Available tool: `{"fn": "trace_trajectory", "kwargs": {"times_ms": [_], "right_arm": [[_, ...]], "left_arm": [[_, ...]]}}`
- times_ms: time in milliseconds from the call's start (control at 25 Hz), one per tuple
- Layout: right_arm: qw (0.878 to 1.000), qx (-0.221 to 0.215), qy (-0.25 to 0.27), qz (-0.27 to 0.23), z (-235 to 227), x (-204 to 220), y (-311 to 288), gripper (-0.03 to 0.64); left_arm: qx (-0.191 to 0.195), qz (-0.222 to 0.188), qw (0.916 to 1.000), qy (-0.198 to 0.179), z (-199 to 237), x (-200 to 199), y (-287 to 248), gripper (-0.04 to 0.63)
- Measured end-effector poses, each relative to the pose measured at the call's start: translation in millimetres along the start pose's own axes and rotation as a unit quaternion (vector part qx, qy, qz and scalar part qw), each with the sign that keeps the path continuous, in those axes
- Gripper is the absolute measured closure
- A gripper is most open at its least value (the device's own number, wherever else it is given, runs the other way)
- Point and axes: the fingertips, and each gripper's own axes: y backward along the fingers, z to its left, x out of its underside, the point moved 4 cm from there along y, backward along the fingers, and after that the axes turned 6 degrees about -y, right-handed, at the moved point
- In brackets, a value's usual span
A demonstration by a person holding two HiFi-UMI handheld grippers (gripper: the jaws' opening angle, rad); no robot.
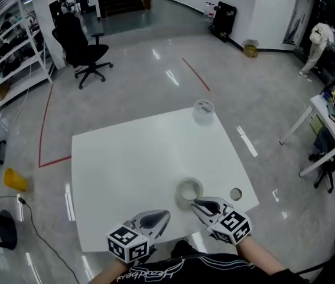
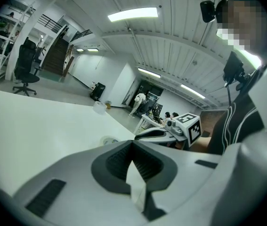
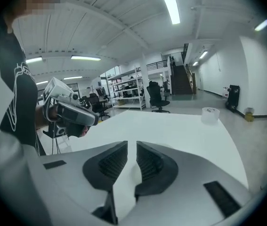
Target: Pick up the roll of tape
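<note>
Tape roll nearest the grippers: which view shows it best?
Head view: the whole tape roll shows from above, just ahead of the right gripper. Left gripper view catches it only as a faint low sliver; in the right gripper view the jaws mostly cover it.

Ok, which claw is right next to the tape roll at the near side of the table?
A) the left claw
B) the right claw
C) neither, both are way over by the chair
B: in the head view the right claw has its tips right at the tape roll, while the left claw is further off to the side.
</note>
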Motion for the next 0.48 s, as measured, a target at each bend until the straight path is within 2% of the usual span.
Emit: {"fn": "trace_trajectory", "kwargs": {"times_ms": [120, 280, 400, 480], "right_arm": [[0.998, 0.002, 0.043, 0.045, -4.3, 8.1, -19.3, 0.491], [0.989, 0.005, 0.100, 0.104, -7.8, 22.4, -42.1, 0.482], [0.985, -0.004, 0.092, 0.148, -11.7, 38.3, -55.5, 0.482], [0.981, -0.001, 0.105, 0.164, -14.9, 45.8, -61.9, 0.482]], "left_arm": [[-0.004, 0.003, 1.0000, 0.004, 5.6, 1.8, 0.3, 0.592], [-0.013, 0.002, 0.9998, 0.011, 11.5, 2.3, 1.8, 0.592], [-0.018, 0.003, 0.9997, 0.017, 12.5, 4.5, 3.9, 0.592], [-0.021, 0.004, 0.9996, 0.020, 12.6, 7.2, 4.3, 0.592]]}}
